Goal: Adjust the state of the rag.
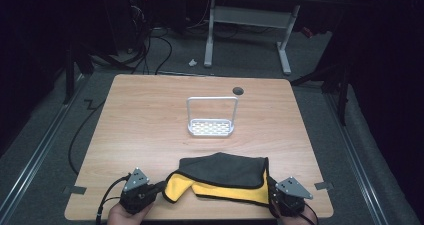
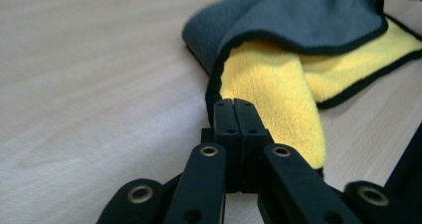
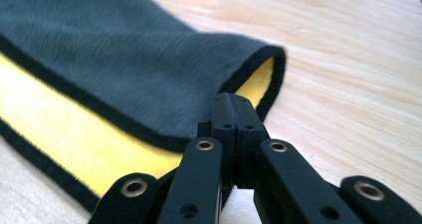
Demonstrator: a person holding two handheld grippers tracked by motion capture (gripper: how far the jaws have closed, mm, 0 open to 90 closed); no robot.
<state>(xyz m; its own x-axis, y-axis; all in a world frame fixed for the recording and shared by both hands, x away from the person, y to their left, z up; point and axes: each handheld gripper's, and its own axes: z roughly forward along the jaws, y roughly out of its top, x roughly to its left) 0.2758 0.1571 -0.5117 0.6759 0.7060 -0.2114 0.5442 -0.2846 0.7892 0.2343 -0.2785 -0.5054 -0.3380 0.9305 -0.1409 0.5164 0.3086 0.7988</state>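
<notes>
Microfibre cloth [image 1: 225,177], dark grey on one face and yellow on the other with black edging, lies folded on the near edge of a wooden table [image 1: 150,130], between two hand-held grippers. Its long axis runs left to right across the table, folded edge toward the far side, yellow strip toward the person.

The left gripper [image 1: 161,186] has its jaws pressed together at the cloth's left yellow corner; whether fabric is caught between them cannot be told. The right gripper [image 1: 270,185] has jaws pressed together at the right corner, tips touching the edging there.

A white wire rack [image 1: 211,116] stands well apart, mid-table.

Likely risk: a corner slips free if the pinch caught too little fabric, and the cloth would sag unevenly when lifted.
</notes>
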